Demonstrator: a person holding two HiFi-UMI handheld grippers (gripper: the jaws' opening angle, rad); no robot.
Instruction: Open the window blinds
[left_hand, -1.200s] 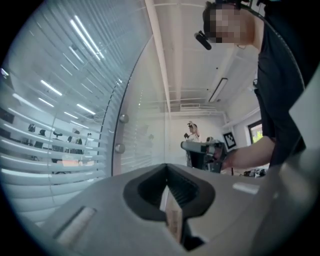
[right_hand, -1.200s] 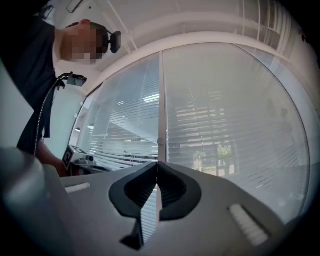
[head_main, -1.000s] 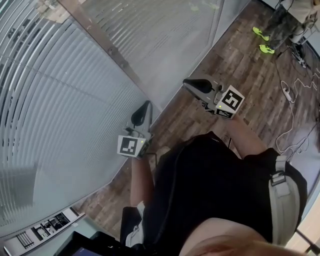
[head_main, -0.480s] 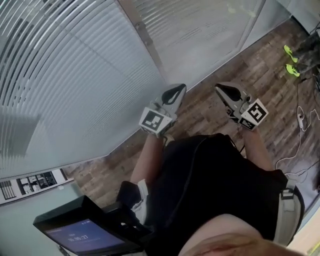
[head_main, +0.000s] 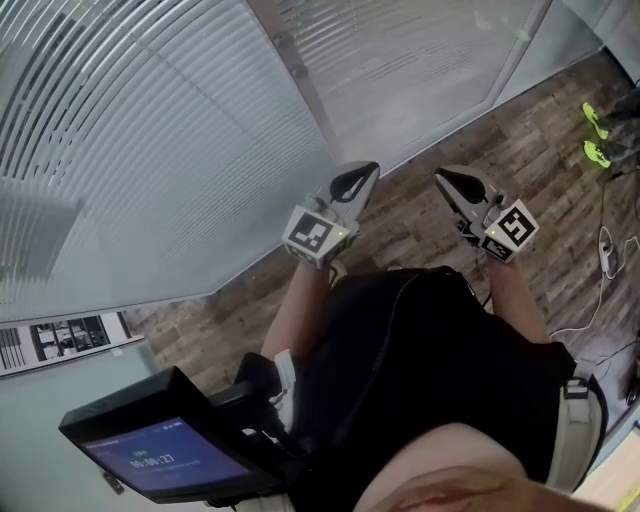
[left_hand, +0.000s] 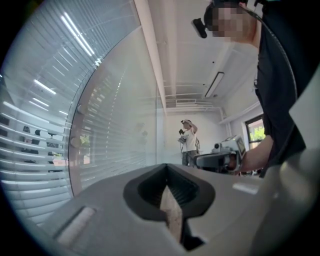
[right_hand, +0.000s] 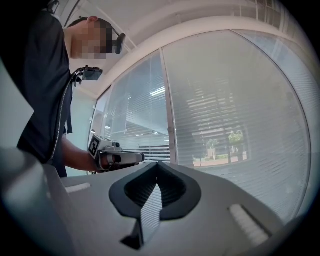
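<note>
White slatted blinds (head_main: 150, 150) hang lowered over the glass wall at the upper left, with a second panel (head_main: 400, 60) beyond a window post (head_main: 300, 70). My left gripper (head_main: 362, 175) and right gripper (head_main: 447, 178) are held side by side in front of the person's body, both level, above the floor near the foot of the glass. Neither touches the blinds. In the left gripper view the jaws (left_hand: 167, 192) are shut with nothing between them, the blinds (left_hand: 50, 125) to their left. In the right gripper view the jaws (right_hand: 155, 187) are shut and empty, the blinds (right_hand: 240, 125) ahead.
Wood-plank floor (head_main: 420, 215) runs along the glass. A dark device with a lit screen (head_main: 160, 460) sits at the lower left. Neon-green shoes (head_main: 597, 135) of another person and cables (head_main: 605, 240) lie at the right. A standing person (left_hand: 188, 142) shows in the left gripper view.
The two grippers have come closer together, the left one moving right and toward the window base. The head view swung, bringing the screen device into the picture.
</note>
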